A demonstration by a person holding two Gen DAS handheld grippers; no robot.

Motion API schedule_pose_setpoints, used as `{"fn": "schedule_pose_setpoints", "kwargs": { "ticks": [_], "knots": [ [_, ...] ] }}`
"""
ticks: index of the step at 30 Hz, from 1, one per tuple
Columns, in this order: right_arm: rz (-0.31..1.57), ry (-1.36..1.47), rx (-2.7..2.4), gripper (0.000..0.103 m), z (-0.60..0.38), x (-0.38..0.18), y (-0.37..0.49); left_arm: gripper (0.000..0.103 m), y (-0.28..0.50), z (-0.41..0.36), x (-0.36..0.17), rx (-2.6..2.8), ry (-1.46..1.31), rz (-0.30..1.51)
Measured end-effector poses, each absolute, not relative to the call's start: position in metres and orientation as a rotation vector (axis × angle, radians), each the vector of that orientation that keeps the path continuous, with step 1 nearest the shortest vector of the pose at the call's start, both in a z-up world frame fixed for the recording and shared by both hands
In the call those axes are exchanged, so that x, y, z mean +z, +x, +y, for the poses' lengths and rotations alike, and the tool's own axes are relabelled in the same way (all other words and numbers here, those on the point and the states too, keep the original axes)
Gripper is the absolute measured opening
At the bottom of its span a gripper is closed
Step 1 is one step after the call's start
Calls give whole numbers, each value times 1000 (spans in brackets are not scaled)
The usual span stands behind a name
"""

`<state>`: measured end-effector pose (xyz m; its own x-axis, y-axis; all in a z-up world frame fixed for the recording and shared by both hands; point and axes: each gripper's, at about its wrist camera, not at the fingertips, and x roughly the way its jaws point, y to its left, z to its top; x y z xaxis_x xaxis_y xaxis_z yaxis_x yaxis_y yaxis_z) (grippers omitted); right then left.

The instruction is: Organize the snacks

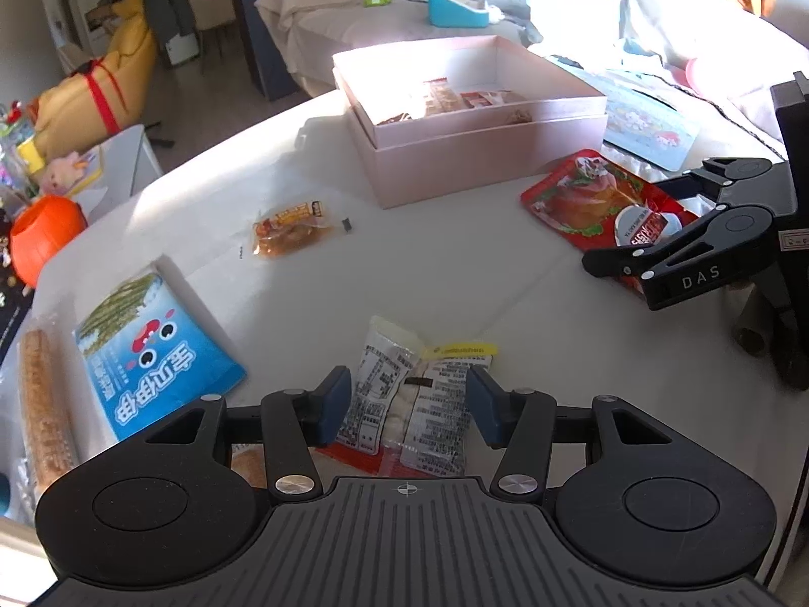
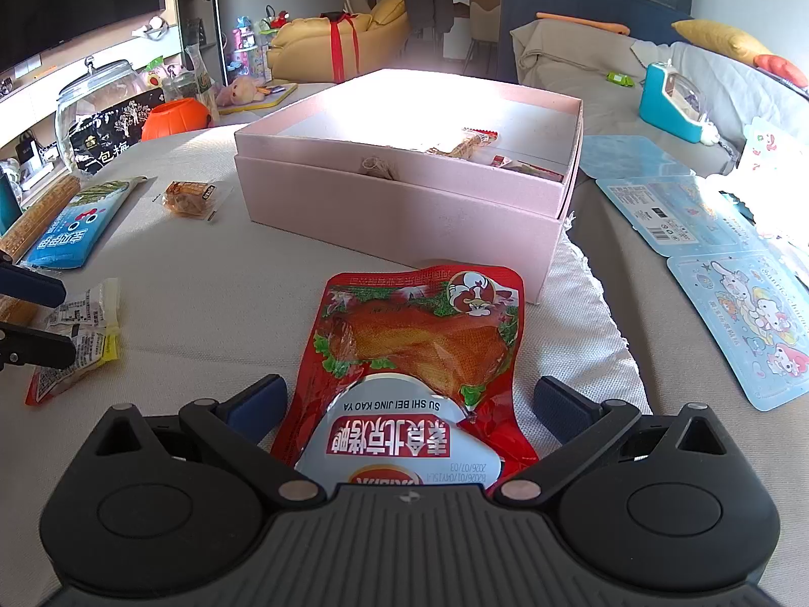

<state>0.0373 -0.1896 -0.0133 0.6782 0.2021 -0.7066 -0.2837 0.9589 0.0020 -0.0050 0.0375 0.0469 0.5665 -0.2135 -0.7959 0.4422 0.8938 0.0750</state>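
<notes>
A pink box point(image 1: 485, 162) point(image 2: 404, 202) stands open on the white table with a few snack packs inside. My left gripper point(image 1: 409, 412) is open, its fingers either side of a small pile of white and red snack packets point(image 1: 404, 404) point(image 2: 81, 339). My right gripper point(image 2: 412, 404) point(image 1: 657, 232) is open around the near end of a red roast-duck pouch point(image 2: 424, 344) point(image 1: 591, 197) lying in front of the box. An orange snack pack point(image 1: 290, 230) point(image 2: 189, 196), a blue packet point(image 1: 151, 349) point(image 2: 71, 227) and a long cracker roll point(image 1: 45, 399) lie to the left.
Blue cartoon-print packs point(image 2: 733, 318) point(image 1: 652, 126) lie right of the box. A glass jar point(image 2: 96, 106) and an orange pumpkin bucket point(image 1: 43, 232) point(image 2: 174, 119) stand off the table's left side. A teal dispenser point(image 1: 455, 0) point(image 2: 672, 101) sits on the sofa behind.
</notes>
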Motion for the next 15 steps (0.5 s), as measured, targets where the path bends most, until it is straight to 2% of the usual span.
{"fn": "schedule_pose_setpoints", "kwargs": {
  "ticks": [5,15],
  "knots": [
    [779,-111,274,103,-190,-13,37,61,-4,35,42,-426,290,915],
    [779,-112,274,103,-190,-14,37,64,-3,31,33,-494,266,957]
  ]
}}
